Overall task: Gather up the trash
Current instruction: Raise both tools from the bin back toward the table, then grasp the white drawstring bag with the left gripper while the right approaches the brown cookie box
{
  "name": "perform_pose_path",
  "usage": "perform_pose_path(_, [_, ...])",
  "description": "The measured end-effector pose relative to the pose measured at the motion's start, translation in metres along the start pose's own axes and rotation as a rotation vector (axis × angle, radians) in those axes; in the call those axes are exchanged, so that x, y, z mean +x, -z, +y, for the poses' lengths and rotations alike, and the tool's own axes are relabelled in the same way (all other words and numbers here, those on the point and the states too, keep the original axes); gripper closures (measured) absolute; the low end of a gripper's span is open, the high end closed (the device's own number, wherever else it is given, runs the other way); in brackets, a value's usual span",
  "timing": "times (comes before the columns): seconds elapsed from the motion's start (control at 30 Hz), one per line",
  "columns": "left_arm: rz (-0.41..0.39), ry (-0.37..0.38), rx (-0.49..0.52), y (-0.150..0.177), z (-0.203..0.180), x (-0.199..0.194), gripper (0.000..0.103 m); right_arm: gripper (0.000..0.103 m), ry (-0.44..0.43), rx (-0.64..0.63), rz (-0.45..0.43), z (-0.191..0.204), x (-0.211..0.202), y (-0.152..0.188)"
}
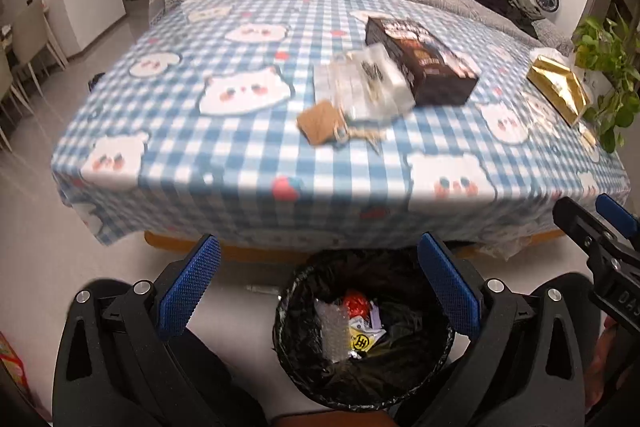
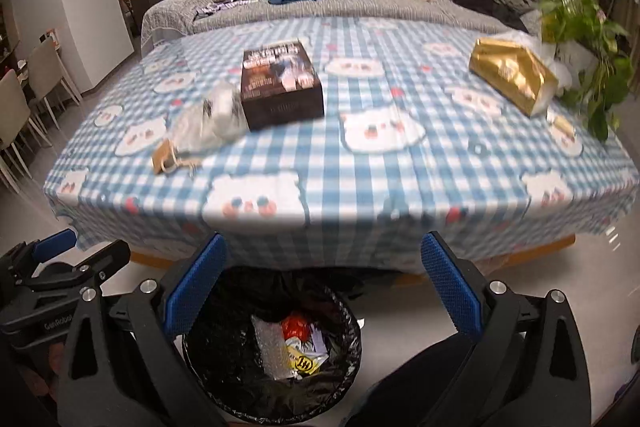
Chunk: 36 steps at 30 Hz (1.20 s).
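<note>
The left gripper [image 1: 318, 285] stands wide, its blue pads apart with nothing between them. The right gripper [image 2: 324, 283] is spread just as wide and equally empty. Both hang side by side, angled down over the floor, which suggests a drop has been made and neither carries anything now.

Just below and between the left gripper's fingers sits the black-lined trash bin [image 1: 288, 311], on the floor at the foot of the table. It holds bubble wrap [image 1: 331, 331], a red wrapper [image 1: 356, 303] and a yellow packet [image 1: 362, 341]. The bin stands close to the table edge, likely so that items can be carried a short way and let fall.

Further ahead of the grippers, the checked tablecloth [image 1: 180, 147] bears what is left: a crumpled clear plastic package [image 1: 364, 83] touching a dark box [image 1: 424, 63], with a brown scrap [image 1: 320, 123] just nearer. Off to the right lies a gold bag [image 1: 558, 87] beside a plant [image 1: 608, 67]. The clear package and brown scrap look like the remaining trash; whether the box and gold bag count is hard to tell.
</note>
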<state>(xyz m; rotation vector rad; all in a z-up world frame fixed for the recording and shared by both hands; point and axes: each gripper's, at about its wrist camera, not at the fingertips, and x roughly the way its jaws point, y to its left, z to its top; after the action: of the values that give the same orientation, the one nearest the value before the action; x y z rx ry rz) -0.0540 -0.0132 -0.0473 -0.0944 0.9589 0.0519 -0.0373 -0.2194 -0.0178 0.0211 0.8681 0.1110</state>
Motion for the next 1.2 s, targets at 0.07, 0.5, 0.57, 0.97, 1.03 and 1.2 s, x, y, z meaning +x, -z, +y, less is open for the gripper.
perform_pose_path(0.07, [0.000,0.000,-0.005,-0.012,0.001,0.000,0.006,0.009,0.005,-0.012,-0.006,0.001,-0.003,-0.009])
perform_pose_path(0.5, [0.032,0.010,0.013,-0.083,-0.019,0.038,0.006,0.009,0.014,-0.012,0.005,-0.013,0.024,-0.068])
perform_pose_path(0.57, [0.038,0.013,0.015,-0.095,-0.024,0.048,0.006,0.009,0.019,-0.013,0.011,-0.017,0.031,-0.074])
perform_pose_path(0.97, [0.117,0.027,0.028,-0.139,-0.042,0.117,0.016,0.009,0.025,0.004,0.046,-0.044,0.069,-0.094])
perform_pose_path(1.03, [0.132,0.037,0.024,-0.141,-0.041,0.124,0.021,0.009,0.026,-0.004,0.048,-0.044,0.073,-0.097])
perform_pose_path(1.2, [0.146,0.048,0.041,-0.145,-0.047,0.132,0.038,0.009,0.020,-0.012,0.053,-0.045,0.086,-0.106])
